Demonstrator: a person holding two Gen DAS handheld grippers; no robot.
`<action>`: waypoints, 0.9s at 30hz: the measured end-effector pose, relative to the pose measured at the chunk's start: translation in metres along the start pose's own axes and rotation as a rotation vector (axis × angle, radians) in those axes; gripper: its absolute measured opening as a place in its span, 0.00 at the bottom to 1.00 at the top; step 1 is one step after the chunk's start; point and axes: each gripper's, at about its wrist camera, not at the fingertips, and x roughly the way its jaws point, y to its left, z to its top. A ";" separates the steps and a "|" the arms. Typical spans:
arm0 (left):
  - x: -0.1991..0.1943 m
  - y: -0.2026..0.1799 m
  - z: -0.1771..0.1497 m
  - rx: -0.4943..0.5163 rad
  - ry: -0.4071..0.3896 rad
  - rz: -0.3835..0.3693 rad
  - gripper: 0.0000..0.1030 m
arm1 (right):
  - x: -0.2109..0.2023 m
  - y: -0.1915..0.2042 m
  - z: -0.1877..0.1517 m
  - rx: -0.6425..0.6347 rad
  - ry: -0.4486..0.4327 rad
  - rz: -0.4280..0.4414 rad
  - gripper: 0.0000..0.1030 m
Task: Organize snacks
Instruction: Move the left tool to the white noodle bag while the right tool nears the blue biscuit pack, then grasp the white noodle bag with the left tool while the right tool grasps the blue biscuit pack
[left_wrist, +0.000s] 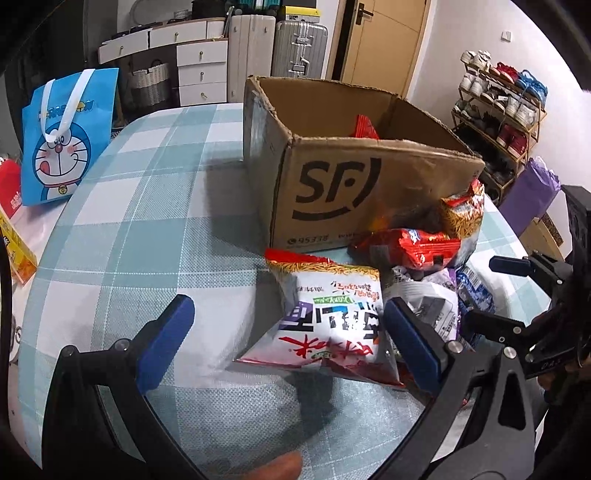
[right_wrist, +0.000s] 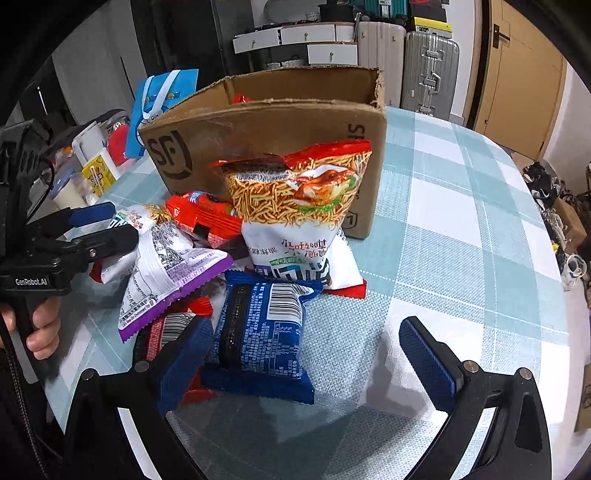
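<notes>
An open cardboard SF box (left_wrist: 332, 177) stands on the checked table; it also shows in the right wrist view (right_wrist: 266, 129). A red packet (left_wrist: 364, 127) lies inside it. A pile of snack packets lies in front of it. My left gripper (left_wrist: 284, 339) is open, with a white noodle-snack bag (left_wrist: 325, 317) between its pads, not clamped. My right gripper (right_wrist: 306, 354) is open around a blue packet (right_wrist: 258, 336). A tall noodle-snack bag (right_wrist: 299, 206) leans on the box. A white and purple packet (right_wrist: 166, 266) and a red packet (right_wrist: 203, 218) lie to the left.
A blue Doraemon bag (left_wrist: 62, 136) stands at the table's far left, with a yellow box (left_wrist: 14, 247) beside it. Suitcases (left_wrist: 299, 48) and drawers stand behind. A shoe rack (left_wrist: 498, 118) is to the right. The table edge (right_wrist: 554, 295) curves on the right.
</notes>
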 end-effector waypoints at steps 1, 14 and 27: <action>0.000 0.000 0.000 0.003 0.002 -0.001 0.99 | 0.001 0.000 -0.001 -0.004 0.008 -0.003 1.00; 0.006 -0.001 -0.003 0.001 0.015 -0.022 0.99 | 0.004 0.006 -0.005 -0.057 0.034 -0.022 0.99; 0.015 0.001 -0.006 -0.001 0.037 -0.077 0.73 | -0.001 0.010 -0.009 -0.100 0.036 0.010 0.80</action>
